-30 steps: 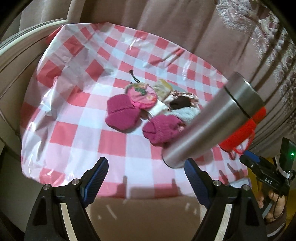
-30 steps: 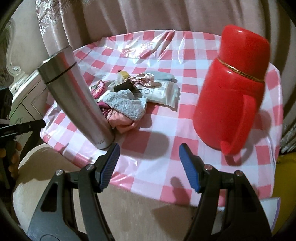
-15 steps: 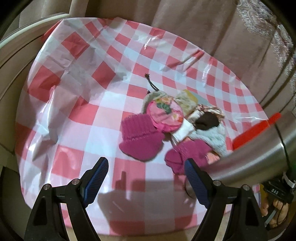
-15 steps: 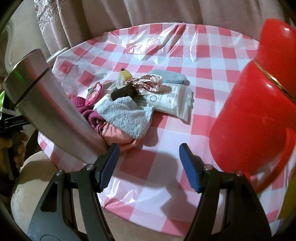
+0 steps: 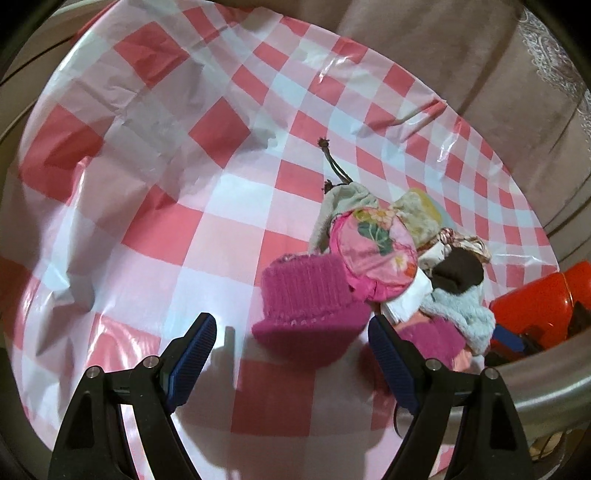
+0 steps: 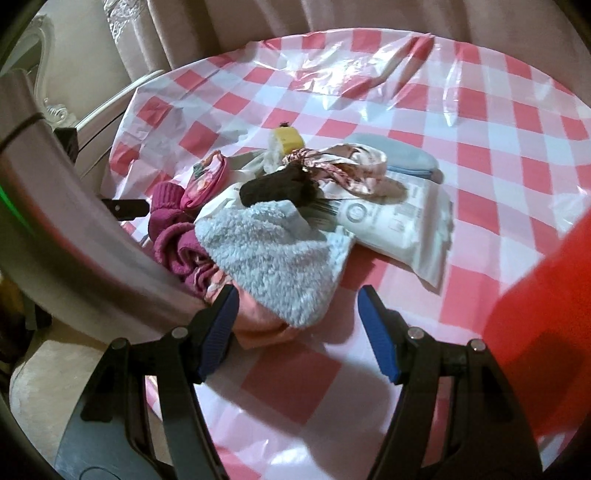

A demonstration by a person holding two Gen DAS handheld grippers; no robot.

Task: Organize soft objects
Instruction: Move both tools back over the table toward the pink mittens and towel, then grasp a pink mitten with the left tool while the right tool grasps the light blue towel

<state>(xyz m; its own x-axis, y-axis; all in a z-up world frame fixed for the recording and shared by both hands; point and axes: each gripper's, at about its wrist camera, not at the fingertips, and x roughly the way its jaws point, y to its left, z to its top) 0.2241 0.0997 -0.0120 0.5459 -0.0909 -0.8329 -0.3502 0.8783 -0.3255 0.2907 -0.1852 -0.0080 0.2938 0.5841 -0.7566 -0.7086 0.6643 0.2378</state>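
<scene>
A heap of soft things lies on the checked tablecloth [image 5: 184,236]. In the left wrist view a magenta knit sock [image 5: 310,295] lies just ahead of my open, empty left gripper [image 5: 291,350], with a pink floral pouch [image 5: 373,251] and a beige drawstring bag [image 5: 343,199] behind it. In the right wrist view a fluffy pale blue sock [image 6: 273,254] lies between the tips of my open, empty right gripper [image 6: 297,317], over a pink cloth [image 6: 258,328]. A black item [image 6: 277,186], a patterned scrunchie [image 6: 340,166] and a white packet [image 6: 399,225] lie behind.
A steel flask [image 6: 74,236] stands close on the left of the right gripper and shows at the lower right of the left wrist view [image 5: 546,380]. A red jug [image 6: 546,332] stands close on the right. Curtains [image 6: 258,18] hang behind the round table.
Both grippers have moved in toward the heap. The magenta sock is now just ahead of the left jaws, the fluffy blue sock between the right tips. Nothing was gripped.
</scene>
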